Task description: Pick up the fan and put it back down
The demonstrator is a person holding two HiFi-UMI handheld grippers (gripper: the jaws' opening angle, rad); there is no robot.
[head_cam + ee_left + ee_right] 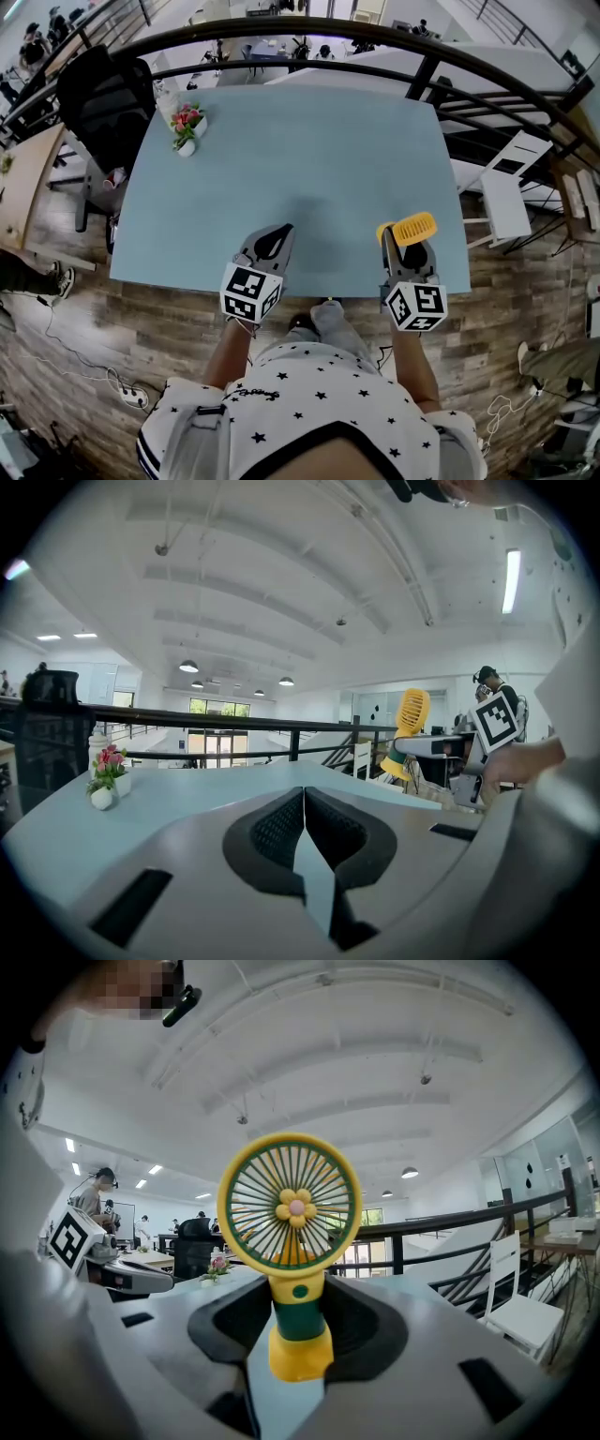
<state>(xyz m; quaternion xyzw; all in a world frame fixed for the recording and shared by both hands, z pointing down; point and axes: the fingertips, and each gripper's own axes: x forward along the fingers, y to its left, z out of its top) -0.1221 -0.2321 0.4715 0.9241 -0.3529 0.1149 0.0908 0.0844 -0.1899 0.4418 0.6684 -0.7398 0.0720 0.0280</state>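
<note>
A small yellow fan (295, 1208) with a green stem and a yellow foot stands upright between the jaws of my right gripper (298, 1321), which is shut on the stem. From the head view the fan (412, 228) sits at the tip of the right gripper (405, 246), over the near right part of the pale blue table (309, 159). Whether its foot touches the table I cannot tell. My left gripper (281, 232) is over the near left part, shut and empty, its pads (281, 827) pressed together. The left gripper view shows the fan (412, 714) off to the right.
A white pot of pink flowers (186, 127) stands at the table's far left corner. A black chair (108, 98) is left of the table, a dark railing (375, 37) runs behind it, and white chairs (506, 187) stand to the right.
</note>
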